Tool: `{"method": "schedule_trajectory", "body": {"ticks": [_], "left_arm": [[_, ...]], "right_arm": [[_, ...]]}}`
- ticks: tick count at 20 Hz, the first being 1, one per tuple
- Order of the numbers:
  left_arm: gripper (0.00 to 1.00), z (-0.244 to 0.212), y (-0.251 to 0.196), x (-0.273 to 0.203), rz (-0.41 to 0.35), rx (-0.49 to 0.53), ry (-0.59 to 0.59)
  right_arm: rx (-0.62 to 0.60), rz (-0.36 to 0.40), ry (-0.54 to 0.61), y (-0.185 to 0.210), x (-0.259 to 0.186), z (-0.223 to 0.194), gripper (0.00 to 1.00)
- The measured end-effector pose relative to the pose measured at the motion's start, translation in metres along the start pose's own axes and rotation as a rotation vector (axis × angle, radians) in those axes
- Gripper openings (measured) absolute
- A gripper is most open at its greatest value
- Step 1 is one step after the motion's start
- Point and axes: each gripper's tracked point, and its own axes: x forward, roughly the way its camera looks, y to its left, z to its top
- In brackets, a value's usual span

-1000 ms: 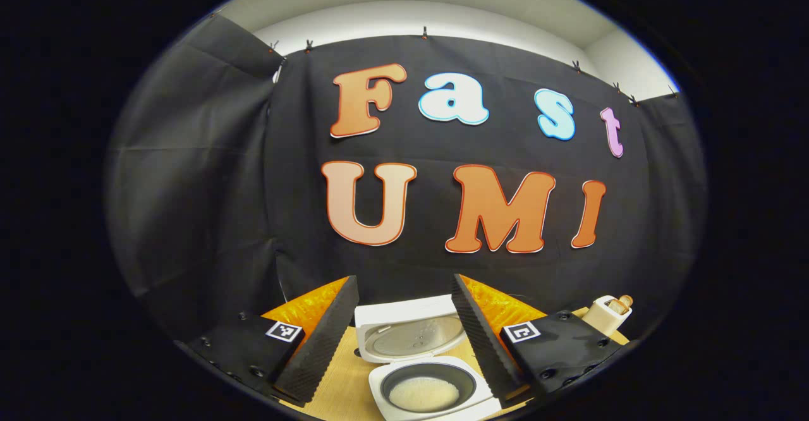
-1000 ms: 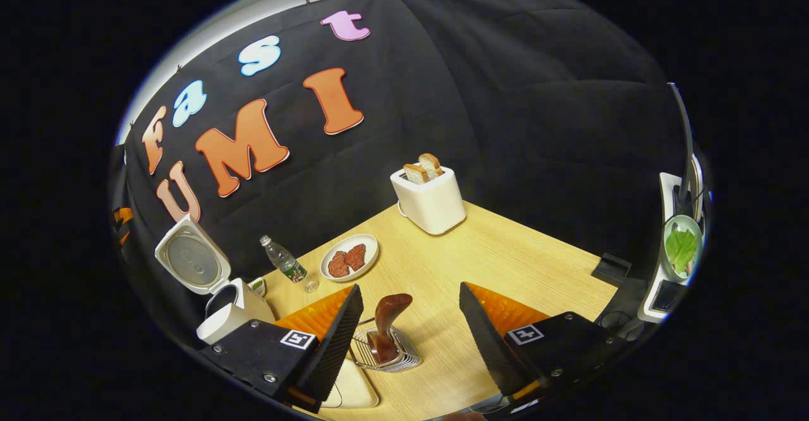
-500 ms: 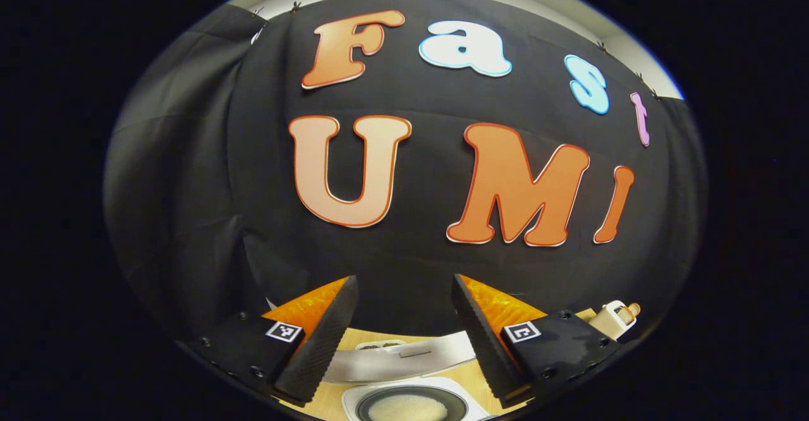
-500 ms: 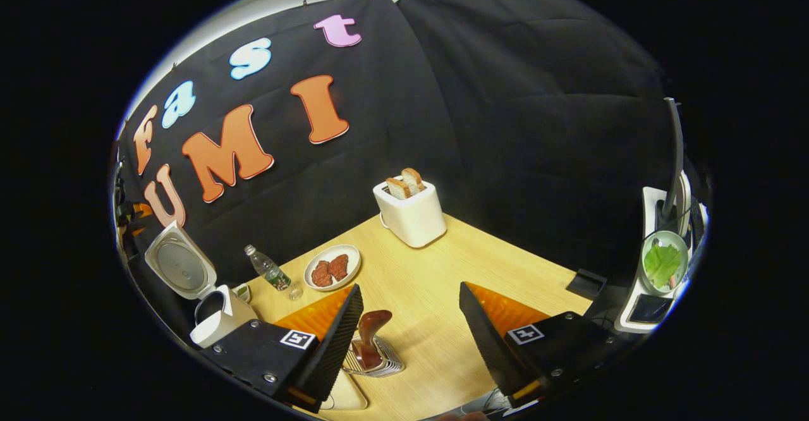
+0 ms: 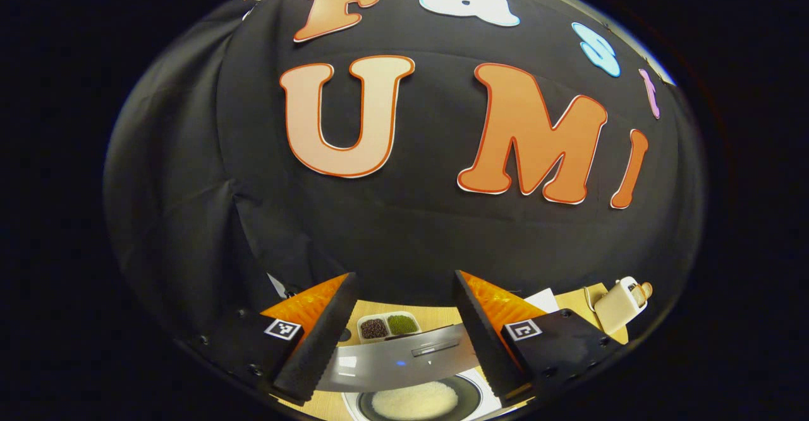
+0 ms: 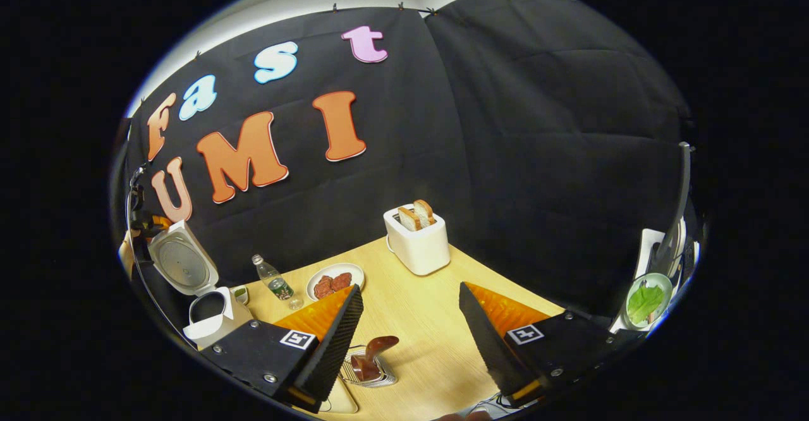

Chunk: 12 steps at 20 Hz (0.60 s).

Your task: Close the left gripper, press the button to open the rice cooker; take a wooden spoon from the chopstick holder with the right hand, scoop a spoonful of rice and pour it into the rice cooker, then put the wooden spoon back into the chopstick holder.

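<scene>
Left gripper view: rice [image 5: 414, 400] (in cooker); right: wooden spoon [image 6: 371, 356].

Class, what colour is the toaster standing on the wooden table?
White or cream. The toaster shows best in the right gripper view, with two slices of bread sticking up.

The white rice cooker [image 6: 208, 310] stands lid-up at nine o'clock on the table, rice [image 5: 414, 401] in its pot, while the dark wooden spoon [image 6: 371, 356] leans in the wire chopstick holder [image 6: 370, 373] at six.

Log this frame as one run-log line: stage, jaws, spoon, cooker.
stage: spoon returned | left gripper: open | right gripper: open | wooden spoon: in chopstick holder | rice cooker: lid up
</scene>
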Motion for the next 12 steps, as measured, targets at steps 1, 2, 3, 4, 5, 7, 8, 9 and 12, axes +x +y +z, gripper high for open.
{"method": "schedule_trajectory", "body": {"ticks": [1,2,3,4,5,7,8,9,12], "left_arm": [[1.0,-0.005,-0.003,-0.008,-0.009,-0.004,0.011],[1.0,-0.01,-0.006,-0.013,-0.015,-0.008,0.011],[1.0,-0.015,-0.008,-0.023,-0.022,-0.004,0.006],[1.0,-0.023,-0.011,-0.031,-0.025,-0.006,0.003],[1.0,-0.032,-0.017,-0.039,-0.027,-0.007,0.002],[1.0,-0.058,-0.027,-0.059,-0.034,-0.008,0.017],[1.0,-0.076,-0.032,-0.069,-0.041,-0.009,0.032],[1.0,-0.095,-0.036,-0.081,-0.045,-0.011,0.049],[1.0,-0.163,-0.048,-0.103,-0.054,-0.034,0.109]], "right_arm": [[-0.009,0.017,-0.006,0.007,-0.001,0.003,0.94],[-0.019,0.034,-0.007,0.012,-0.001,0.002,0.94],[-0.03,0.051,-0.008,0.017,-0.001,0.001,0.95],[-0.041,0.067,-0.006,0.021,-0.001,0.0,0.95],[-0.05,0.085,0.0,0.026,-0.001,-0.001,0.95],[-0.055,0.126,0.007,0.038,-0.001,-0.004,0.95],[-0.054,0.149,0.008,0.045,-0.004,-0.006,0.95],[-0.052,0.168,0.012,0.051,-0.005,-0.008,0.95],[-0.049,0.227,0.051,0.064,-0.009,-0.027,0.95]]}}
